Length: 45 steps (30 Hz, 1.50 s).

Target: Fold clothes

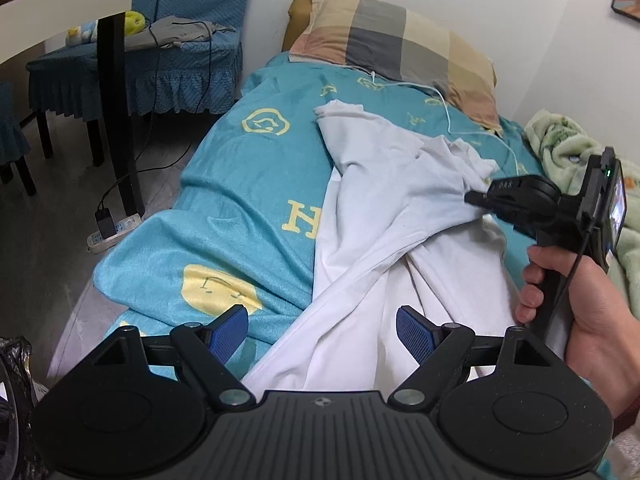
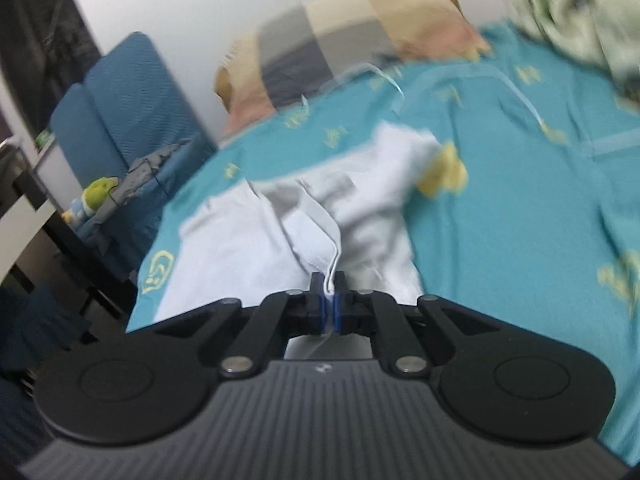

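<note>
1. Left wrist view: the left gripper [image 1: 322, 330] hangs with its jaws wide apart and nothing between them, above the white garment [image 1: 384, 216] spread over the teal bedsheet [image 1: 240, 184]. A hand [image 1: 576, 312] holds the right gripper [image 1: 474, 198], its tip clamped on a raised fold of the cloth.
2. Right wrist view (blurred): the right gripper [image 2: 329, 296] pinches the white garment [image 2: 280, 232] by its edge, near the checked pillow [image 2: 344, 40].

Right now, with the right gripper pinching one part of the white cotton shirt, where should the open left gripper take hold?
Judging from the left wrist view, grip the near hem edge of the white cotton shirt, just ahead of the left gripper. Come straight forward and down from the bed's foot. The cloth there drapes in a loose ridge between the open pads, while the right gripper already holds a seam further up.
</note>
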### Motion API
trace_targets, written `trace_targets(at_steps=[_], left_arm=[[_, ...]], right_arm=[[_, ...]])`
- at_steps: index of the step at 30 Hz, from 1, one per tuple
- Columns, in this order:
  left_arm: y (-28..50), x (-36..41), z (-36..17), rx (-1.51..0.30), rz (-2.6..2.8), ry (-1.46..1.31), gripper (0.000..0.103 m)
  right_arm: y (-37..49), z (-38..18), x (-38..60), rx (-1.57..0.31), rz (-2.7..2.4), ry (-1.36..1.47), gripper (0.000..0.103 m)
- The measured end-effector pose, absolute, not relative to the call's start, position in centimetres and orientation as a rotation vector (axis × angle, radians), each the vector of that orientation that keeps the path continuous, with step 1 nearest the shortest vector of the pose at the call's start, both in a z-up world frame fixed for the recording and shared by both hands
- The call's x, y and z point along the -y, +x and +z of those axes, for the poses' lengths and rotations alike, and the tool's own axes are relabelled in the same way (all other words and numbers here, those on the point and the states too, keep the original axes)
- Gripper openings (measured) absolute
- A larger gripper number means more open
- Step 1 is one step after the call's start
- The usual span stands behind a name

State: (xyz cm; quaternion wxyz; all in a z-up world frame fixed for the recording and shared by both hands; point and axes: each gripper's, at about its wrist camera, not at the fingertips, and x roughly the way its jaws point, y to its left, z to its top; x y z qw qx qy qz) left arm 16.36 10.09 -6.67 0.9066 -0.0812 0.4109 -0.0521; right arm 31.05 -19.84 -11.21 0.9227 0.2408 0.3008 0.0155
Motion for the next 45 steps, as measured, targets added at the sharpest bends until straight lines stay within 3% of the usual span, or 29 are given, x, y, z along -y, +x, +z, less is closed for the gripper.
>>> trace_targets(at_steps=[8, 24, 35, 36, 37, 39, 41, 43, 45], left_arm=[[15.8, -8.6, -6.6, -0.847, -0.142, -0.135, 0.083], [12.2, -6.3, -4.4, -0.812, -0.177, -0.122, 0.083], [10.8, -6.8, -3.0, -0.889, -0.136, -0.052, 0.084], [10.9, -7.2, -2.8, -0.908, -0.131, -0.053, 0.084], [11.0, -7.6, -2.6, -0.930, -0.128, -0.045, 0.084], [11.1, -8.4, -2.3, -0.969, -0.122, -0.011, 0.084], [11.1, -9.2, -2.1, -1.000, -0.129, 0.034, 0.085], [11.0, -9.9, -2.1, -1.027, -0.140, 0.078, 0.087], [11.1, -10.9, -2.3, -1.060, -0.149, 0.099, 0.090]], right_arm=[[27.6, -9.0, 20.9, -0.700, 0.054, 0.510, 0.011], [4.7, -0.5, 19.1, -0.646, 0.185, 0.256, 0.011], [1.9, -1.0, 19.1, -0.636, 0.229, 0.228, 0.012], [2.0, -1.2, 19.1, -0.639, 0.231, 0.224, 0.025], [2.0, -1.4, 19.2, -0.641, 0.233, 0.220, 0.045], [2.2, -1.6, 19.3, -0.631, 0.238, 0.225, 0.066], [2.3, -1.5, 19.4, -0.628, 0.251, 0.246, 0.067], [2.3, -1.5, 19.2, -0.620, 0.272, 0.251, 0.076], [2.3, -1.4, 19.0, -0.609, 0.290, 0.247, 0.076]])
